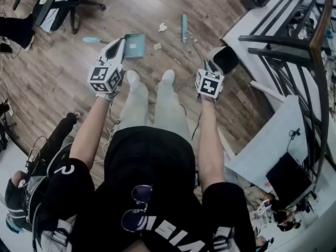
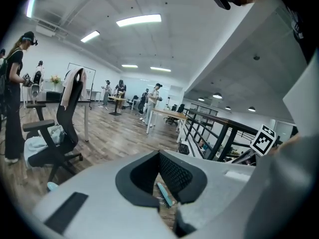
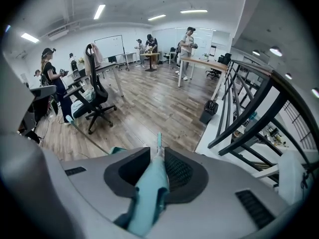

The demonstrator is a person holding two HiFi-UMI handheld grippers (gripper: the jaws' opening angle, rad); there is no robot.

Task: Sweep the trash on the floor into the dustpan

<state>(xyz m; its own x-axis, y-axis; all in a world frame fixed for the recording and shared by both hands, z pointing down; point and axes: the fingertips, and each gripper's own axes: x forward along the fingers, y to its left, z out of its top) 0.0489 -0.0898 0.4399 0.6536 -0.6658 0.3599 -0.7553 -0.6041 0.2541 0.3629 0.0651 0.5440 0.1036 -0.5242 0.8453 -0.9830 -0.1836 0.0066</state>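
from the head view, a flat teal plastic dustpan lies on the brown wood floor just ahead of the left gripper, with small white trash bits and a long teal plastic brush near it; the left gripper view shows its jaws pressed together on nothing; the right gripper view shows the right gripper pinching the brush handle.

1. Two tools: left tool and right tool.
2. Two marker cubes, one per tool.
3. One dustpan, on the floor.
4. One teal brush, also lying on the floor.
5. Two pale scraps of trash, near the dustpan.
6. One teal handle, clamped between the right tool's jaws.
7. One office chair.
8. One pair of sunglasses, hung on the shirt.
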